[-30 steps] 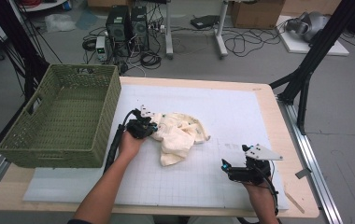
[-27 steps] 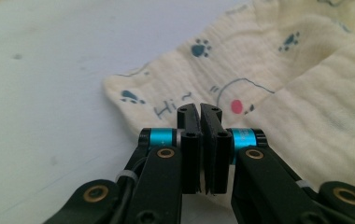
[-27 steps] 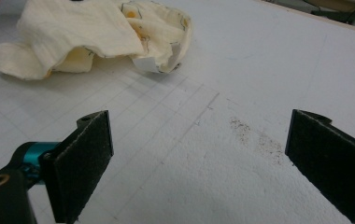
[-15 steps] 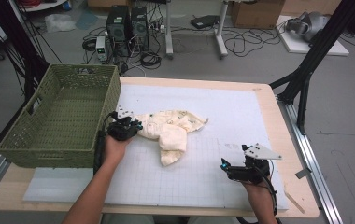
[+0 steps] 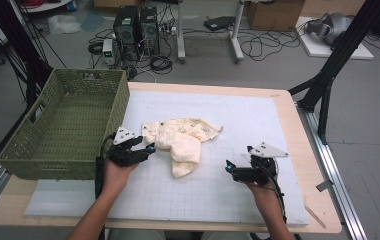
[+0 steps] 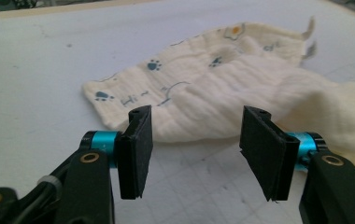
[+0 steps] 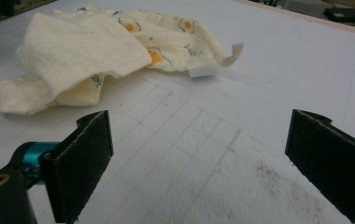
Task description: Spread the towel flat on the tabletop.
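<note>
My left claw (image 5: 147,148) sits just beside the left edge of the cloth (image 5: 183,140), and its jaws have just been opening – nothing is between them now, the pale fabric lies a little past the pads (image 6: 136,151) on the white mat (image 5: 258,120). So that claw is released, not grasping anything, and the cloth rests free on the counter (image 5: 298,130), bunched in the middle of the mat with one folded lobe pointing toward me and a small tag sticking out on the far right side.

My right claw (image 5: 229,166) hovers low over bare mat, well apart from the cloth, jaws spread wide with nothing in them – in its own view the cloth (image 7: 96,51) lies ahead and to the left, with printed chicks showing on it. I judge it waits there to take the near or right side of the fabric while the left takes the other end.

The green basket (image 5: 53,145) stands at the left of the counter, close to my left hand, and looks bare inside. The cloth lies just to its right, so I take it that the cloth is meant to be spread or folded here, perhaps dropped in after
</note>
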The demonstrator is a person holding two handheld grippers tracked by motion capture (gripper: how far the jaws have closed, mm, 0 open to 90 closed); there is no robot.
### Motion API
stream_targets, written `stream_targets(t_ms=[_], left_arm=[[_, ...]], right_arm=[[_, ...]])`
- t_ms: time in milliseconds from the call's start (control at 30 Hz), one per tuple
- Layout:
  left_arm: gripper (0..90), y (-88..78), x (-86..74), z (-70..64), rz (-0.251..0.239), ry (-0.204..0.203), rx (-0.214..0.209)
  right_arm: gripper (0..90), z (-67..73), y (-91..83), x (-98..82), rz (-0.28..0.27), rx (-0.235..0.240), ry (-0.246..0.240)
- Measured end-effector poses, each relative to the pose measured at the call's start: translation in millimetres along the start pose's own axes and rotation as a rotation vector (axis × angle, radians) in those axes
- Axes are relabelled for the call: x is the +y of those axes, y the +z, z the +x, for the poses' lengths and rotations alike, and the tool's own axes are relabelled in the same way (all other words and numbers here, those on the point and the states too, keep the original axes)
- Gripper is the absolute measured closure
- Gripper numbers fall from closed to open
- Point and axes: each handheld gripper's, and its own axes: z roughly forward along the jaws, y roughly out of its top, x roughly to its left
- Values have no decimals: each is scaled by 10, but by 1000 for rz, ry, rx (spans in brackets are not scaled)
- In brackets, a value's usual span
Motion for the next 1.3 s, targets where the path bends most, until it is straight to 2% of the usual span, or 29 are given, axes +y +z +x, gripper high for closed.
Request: stream_targets(t_ms=[67,133,200,233,267,300,367,433,500,567,667,700,833,867,900,1000,1100,1267,1300], left_arm=[[397,-18,-34,-14,-15,-16,-37],[369,-22,-60,-17,-23,-13,-52],[351,-26,-66,-16,-22,-16,-67],[346,-31,-67,-14,-25,-15,-76],[346,-37,-68,-21,-30,-14,-79],[346,-40,-72,-26,-32,-12,-78],[351,-35,-82,-35,-32,-7,-82],[351,-31,-88,-32,-33,0,-82],[353,-33,-92,-22,-34,-3,-83],[353,-34,-92,-14,-38,-6,-83],[355,-32,-93,-6,-40,-10,-87],[356,-34,-93,-3,-39,-11,-86],[358,-30,-95,1,-39,-16,-91],[358,-31,-95,-1,-41,-17,-89],[359,-35,-94,2,-41,-19,-90],[360,-44,-96,11,-43,-25,-84],[362,-49,-101,19,-41,-30,-81],[362,-48,-104,22,-36,-30,-81],[363,-46,-106,22,-35,-32,-78]], right_arm=[[69,11,122,57,9,8,4],[82,38,248,124,17,14,15],[212,68,384,202,13,33,0],[251,82,458,239,15,43,-8],[256,91,517,264,20,33,-11],[262,99,626,308,41,13,17],[302,90,797,369,64,12,60],[336,106,943,405,73,-11,45],[351,112,1099,426,107,-21,39],[388,115,1202,415,123,-17,16],[408,130,1350,380,179,-12,-6],[446,150,1360,385,178,-17,-23],[719,173,1359,407,185,62,-66],[804,185,1350,414,193,69,-63],[838,189,1339,421,200,68,-76],[848,140,1271,436,209,53,-79],[848,9,1151,465,195,9,-82],[848,-274,1012,511,188,-96,-62],[848,-331,983,514,175,-138,-58]])
